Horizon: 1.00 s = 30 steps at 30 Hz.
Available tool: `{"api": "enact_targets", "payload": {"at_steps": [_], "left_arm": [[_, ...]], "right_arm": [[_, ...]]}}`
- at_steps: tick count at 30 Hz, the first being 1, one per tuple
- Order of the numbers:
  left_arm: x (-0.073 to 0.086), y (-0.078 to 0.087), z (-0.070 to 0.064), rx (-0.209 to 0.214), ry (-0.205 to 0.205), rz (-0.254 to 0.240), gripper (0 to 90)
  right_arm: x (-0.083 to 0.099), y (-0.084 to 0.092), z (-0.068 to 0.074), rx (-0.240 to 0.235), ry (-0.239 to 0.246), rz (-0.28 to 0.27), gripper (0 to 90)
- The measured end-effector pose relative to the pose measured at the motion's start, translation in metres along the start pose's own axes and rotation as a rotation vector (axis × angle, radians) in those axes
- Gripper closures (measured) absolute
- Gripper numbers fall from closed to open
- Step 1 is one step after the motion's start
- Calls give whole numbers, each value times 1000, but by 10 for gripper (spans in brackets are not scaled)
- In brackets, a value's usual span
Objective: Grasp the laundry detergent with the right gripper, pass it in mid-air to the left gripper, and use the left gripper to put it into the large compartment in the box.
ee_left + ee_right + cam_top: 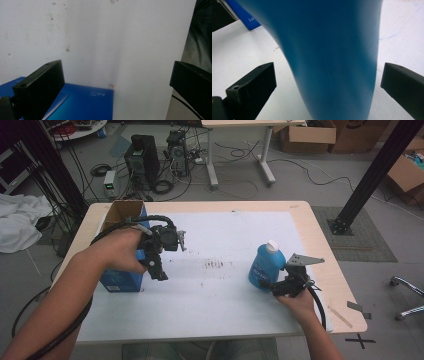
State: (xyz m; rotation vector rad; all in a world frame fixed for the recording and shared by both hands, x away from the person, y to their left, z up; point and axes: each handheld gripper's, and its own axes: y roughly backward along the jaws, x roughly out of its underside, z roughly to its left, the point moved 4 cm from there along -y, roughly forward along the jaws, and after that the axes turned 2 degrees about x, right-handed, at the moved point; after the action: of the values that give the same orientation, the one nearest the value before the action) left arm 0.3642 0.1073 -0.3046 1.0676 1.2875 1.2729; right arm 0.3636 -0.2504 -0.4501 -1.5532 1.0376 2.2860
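The blue bottle (266, 266) stands upright (white cap on top) directly between the wide-open, empty jaws of the right gripper (285, 282); the left gripper (167, 247) is well apart.

Box (121, 281) left on table (300, 215) — bottle (266, 265) right, well apart.

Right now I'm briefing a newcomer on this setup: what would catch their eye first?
The blue bottle with its white cap, standing on the white mat's right side, with the right gripper open around its base. Next, the blue box at the table's left edge, the left gripper open beside it.
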Motion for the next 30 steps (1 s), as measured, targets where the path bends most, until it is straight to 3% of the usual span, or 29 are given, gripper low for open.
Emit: {"api": "enact_targets", "payload": {"at_steps": [4,10,11,21,30], "left_arm": [[0,-1,0,4,3,1,1],[0,-2,0,2,0,1,1],[0,-2,-1,6,6,4,1],[-1,-4,0,6,9,10,1],[-6,-5,-1,12,1,12,1]], "right_arm": [[3,-3,-1,37,5,-17,10],[3,-3,-1,35,2,-19,18],[3,-6,-1,55,8,-51,47],[4,-6,0,133,33,-79,97],[3,-8,2,149,44,-115,145]]}}
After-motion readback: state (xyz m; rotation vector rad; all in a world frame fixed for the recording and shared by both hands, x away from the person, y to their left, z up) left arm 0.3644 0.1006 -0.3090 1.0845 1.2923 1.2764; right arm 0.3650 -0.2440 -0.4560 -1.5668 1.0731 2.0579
